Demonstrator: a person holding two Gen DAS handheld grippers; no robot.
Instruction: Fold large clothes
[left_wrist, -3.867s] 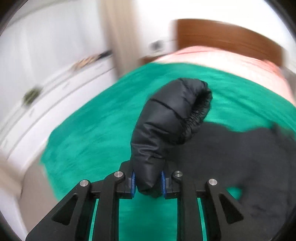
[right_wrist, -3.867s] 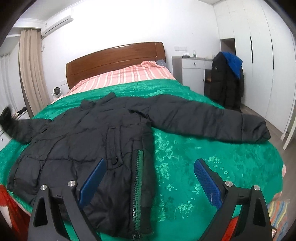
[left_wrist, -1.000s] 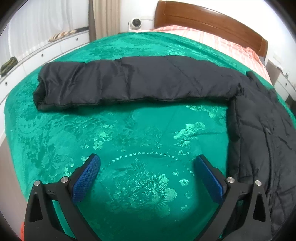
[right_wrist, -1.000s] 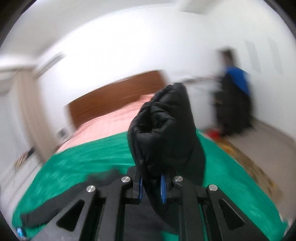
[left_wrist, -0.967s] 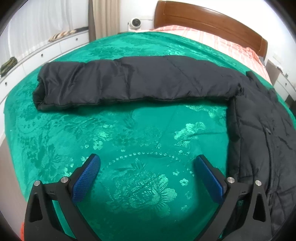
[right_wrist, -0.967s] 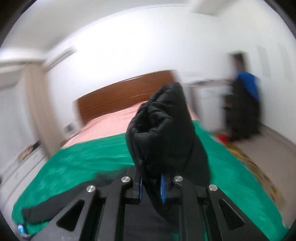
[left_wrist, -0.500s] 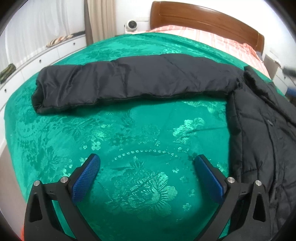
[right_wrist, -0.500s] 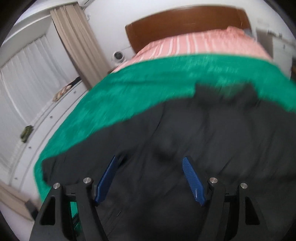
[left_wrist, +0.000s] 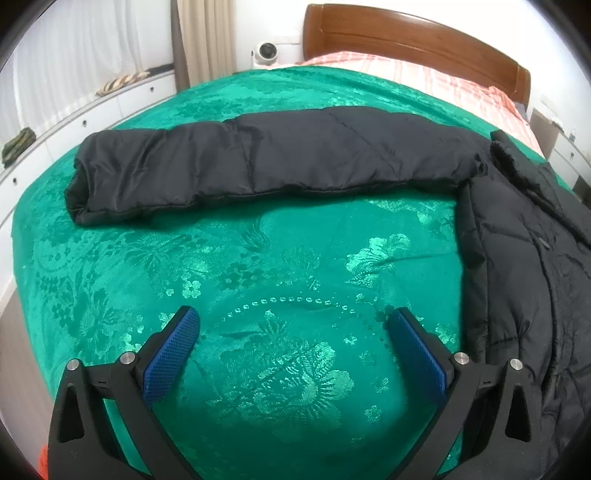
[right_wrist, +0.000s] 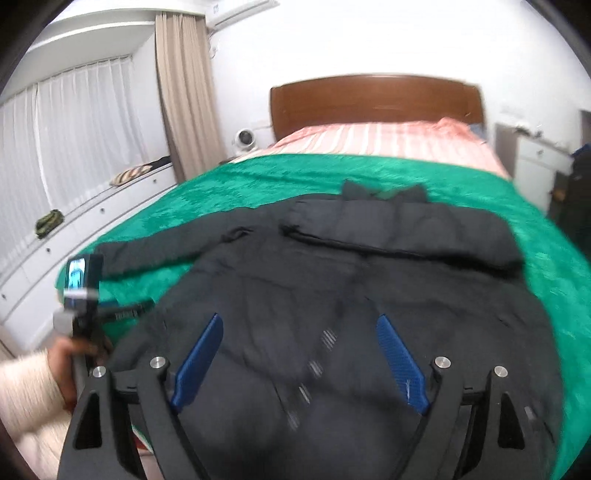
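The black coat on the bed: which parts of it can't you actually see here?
- Black coat, right wrist view: motion blur smears the front, so the closure is unreadable.
- Its hem: cut off behind the right hand-held gripper, jaws just opened, empty.
- Left wrist view: the frame edge cuts off everything beyond the outstretched sleeve.

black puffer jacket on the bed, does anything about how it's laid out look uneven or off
Yes, it is lopsided. One sleeve is folded across the chest of the black puffer jacket, while the other sleeve lies stretched straight out on the green bedspread. No damage shows.
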